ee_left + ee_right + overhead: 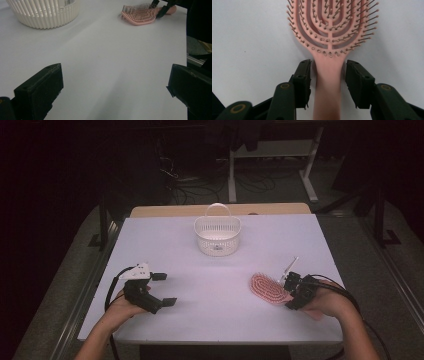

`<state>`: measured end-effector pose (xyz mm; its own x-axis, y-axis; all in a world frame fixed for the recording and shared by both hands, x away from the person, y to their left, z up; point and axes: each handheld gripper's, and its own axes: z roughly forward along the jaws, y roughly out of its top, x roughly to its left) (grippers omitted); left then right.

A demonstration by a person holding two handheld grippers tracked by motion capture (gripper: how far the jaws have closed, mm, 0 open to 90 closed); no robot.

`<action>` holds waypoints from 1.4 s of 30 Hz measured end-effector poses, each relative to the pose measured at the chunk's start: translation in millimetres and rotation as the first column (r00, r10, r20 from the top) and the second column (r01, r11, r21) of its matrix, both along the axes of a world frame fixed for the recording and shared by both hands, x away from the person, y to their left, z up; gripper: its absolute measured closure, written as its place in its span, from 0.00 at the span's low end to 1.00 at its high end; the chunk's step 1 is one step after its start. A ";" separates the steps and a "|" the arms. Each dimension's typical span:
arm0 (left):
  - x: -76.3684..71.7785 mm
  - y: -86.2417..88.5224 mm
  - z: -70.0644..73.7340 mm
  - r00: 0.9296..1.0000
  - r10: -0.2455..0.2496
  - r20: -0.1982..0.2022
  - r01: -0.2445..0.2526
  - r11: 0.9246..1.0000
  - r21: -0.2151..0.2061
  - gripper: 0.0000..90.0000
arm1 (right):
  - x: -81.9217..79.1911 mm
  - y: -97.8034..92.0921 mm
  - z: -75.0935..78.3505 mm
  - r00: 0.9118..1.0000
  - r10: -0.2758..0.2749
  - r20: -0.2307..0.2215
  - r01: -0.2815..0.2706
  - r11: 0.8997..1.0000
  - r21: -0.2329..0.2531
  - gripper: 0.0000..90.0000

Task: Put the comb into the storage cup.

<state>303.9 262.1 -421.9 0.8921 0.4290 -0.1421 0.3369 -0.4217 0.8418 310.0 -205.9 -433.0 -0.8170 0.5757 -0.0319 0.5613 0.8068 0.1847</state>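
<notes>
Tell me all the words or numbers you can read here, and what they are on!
None can be read.
White basket: a small sticker with barcode stripes near its top edge in the left gripper view; any digits are too small and blurred to read. In the high view it is just a grey smudge inside the basket.
Pink hairbrush: no print seen on it.
Right hand-held gripper and left hand-held gripper: no markings seen.

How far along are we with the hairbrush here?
Nothing looks finished: the pink hairbrush lies bristles-up on the table. In hand: the right gripper straddles its handle, jaws not closed. Left: gripping and lifting, likely toward the white basket. The left gripper waits open.
</notes>
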 end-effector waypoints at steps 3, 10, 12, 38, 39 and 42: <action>-0.1 -0.1 -0.1 1.000 0.000 -0.001 0.000 1.000 0.000 0.00 | 0.3 1.9 -0.1 1.000 0.004 -0.003 -0.004 1.000 -0.004 0.62; 0.0 -0.1 -0.2 1.000 0.000 0.000 0.000 1.000 0.001 0.00 | 2.5 5.5 -2.0 1.000 0.004 -0.013 -0.004 1.000 -0.010 0.67; 0.1 -0.2 -0.3 1.000 0.000 -0.001 0.000 1.000 0.002 0.00 | 3.1 5.9 -2.2 1.000 0.002 -0.017 -0.002 1.000 -0.012 0.68; 0.1 -0.7 -0.3 1.000 -0.003 -0.001 0.003 1.000 0.003 0.00 | 4.9 6.4 -2.3 0.999 -0.013 -0.038 0.013 1.000 -0.011 0.76; 0.0 -0.8 -0.3 1.000 -0.002 -0.001 0.002 1.000 0.002 0.00 | 4.6 5.4 -2.4 0.999 -0.006 -0.032 0.006 1.000 -0.005 0.76; 0.2 -0.3 -0.2 1.000 -0.002 0.000 0.002 1.000 0.002 0.00 | 3.1 2.6 -2.4 1.000 -0.010 -0.023 0.010 1.000 0.016 0.76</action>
<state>304.1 261.8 -422.1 0.8931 0.4271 -0.1415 0.3361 -0.4243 0.8408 313.1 -203.3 -435.4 -0.8117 0.5840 -0.0038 0.5734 0.7982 0.1849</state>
